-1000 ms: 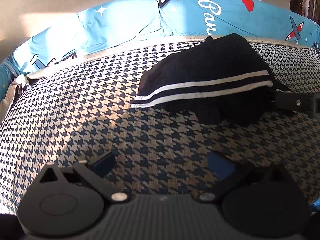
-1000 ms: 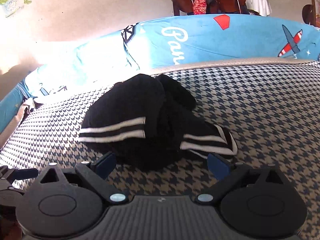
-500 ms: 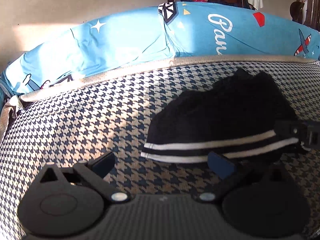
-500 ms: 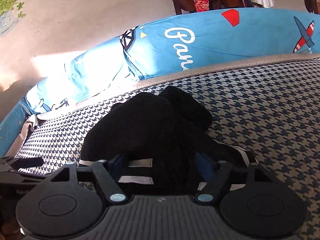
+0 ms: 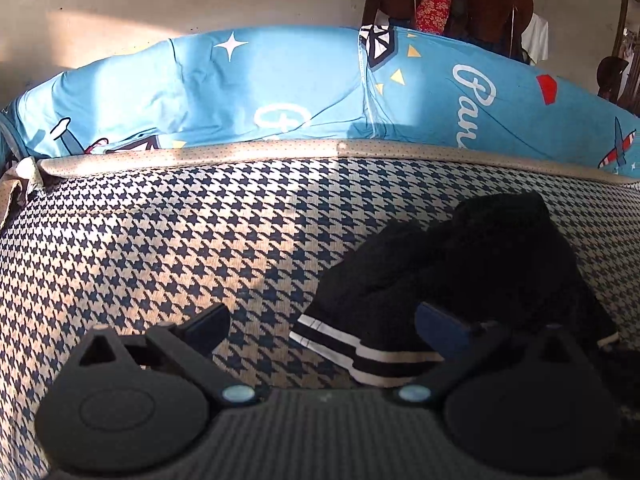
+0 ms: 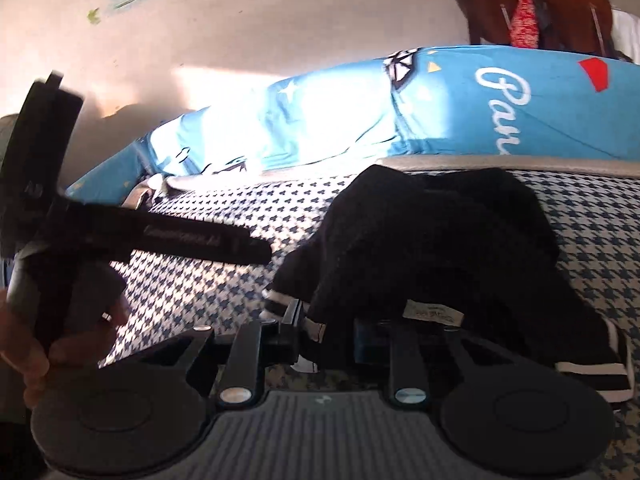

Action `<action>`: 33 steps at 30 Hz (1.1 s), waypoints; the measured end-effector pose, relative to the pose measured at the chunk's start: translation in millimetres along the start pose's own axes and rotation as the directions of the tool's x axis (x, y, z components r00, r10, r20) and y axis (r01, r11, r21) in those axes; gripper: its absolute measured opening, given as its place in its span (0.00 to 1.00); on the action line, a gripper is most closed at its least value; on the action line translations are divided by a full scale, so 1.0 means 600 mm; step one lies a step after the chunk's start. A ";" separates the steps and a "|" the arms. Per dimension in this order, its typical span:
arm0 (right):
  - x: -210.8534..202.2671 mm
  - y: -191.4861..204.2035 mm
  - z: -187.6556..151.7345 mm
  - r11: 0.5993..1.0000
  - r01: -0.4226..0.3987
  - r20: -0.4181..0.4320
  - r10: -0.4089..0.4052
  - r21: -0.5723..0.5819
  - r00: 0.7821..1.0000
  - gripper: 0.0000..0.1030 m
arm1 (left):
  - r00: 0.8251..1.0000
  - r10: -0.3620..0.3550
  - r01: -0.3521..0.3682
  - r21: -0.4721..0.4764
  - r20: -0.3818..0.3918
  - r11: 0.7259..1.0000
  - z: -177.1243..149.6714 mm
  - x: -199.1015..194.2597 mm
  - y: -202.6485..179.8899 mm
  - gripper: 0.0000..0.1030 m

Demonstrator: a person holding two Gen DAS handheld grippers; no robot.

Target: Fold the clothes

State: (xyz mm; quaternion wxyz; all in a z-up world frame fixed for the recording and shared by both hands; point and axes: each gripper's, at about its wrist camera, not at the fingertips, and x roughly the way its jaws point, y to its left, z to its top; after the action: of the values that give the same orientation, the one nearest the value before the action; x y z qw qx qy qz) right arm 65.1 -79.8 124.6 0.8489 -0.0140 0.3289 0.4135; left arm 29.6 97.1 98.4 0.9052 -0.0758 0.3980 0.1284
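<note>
A bed covered in houndstooth fabric is seen, with a blue printed quilt bunched along its far edge. A black garment with white stripes lies crumpled on the bed, near that edge. The step in hand is judged to be the first grasp: the right tongs are clamped on the garment's striped hem, while the left tongs are held apart just beside the striped edge. Next, a second hold by the left tongs is called for, so the cloth can be spread flat.
</note>
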 end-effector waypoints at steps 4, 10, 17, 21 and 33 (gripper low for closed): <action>0.023 0.041 -0.017 0.996 -0.054 -0.057 0.051 -0.066 0.997 0.25 | 0.999 -0.022 0.023 -0.016 0.024 1.000 0.002 -0.009 0.004 1.00; 0.043 0.078 -0.041 0.983 -0.122 -0.125 0.105 -0.139 0.987 0.25 | 0.996 -0.077 0.076 0.007 0.045 0.997 0.000 -0.017 -0.007 1.00; 0.049 0.103 -0.057 0.961 -0.184 -0.192 0.145 -0.205 0.971 0.25 | 0.990 -0.137 0.134 0.080 0.037 0.988 -0.010 -0.016 -0.033 1.00; 0.039 0.091 -0.056 0.967 -0.165 -0.197 0.126 -0.196 0.972 0.26 | 0.994 -0.103 0.104 0.083 -0.018 0.991 -0.019 0.005 -0.033 1.00; -0.064 0.023 -0.051 0.979 -0.100 -0.109 0.082 -0.176 0.991 0.27 | 0.990 0.018 -0.011 0.045 -0.142 0.999 -0.042 0.047 0.005 1.00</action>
State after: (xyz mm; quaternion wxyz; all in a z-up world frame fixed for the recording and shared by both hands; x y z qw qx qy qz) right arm 21.4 -106.5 126.1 0.8065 -0.0969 0.3329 0.4789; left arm 29.4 99.0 60.7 0.8749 -0.0618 0.4649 0.1204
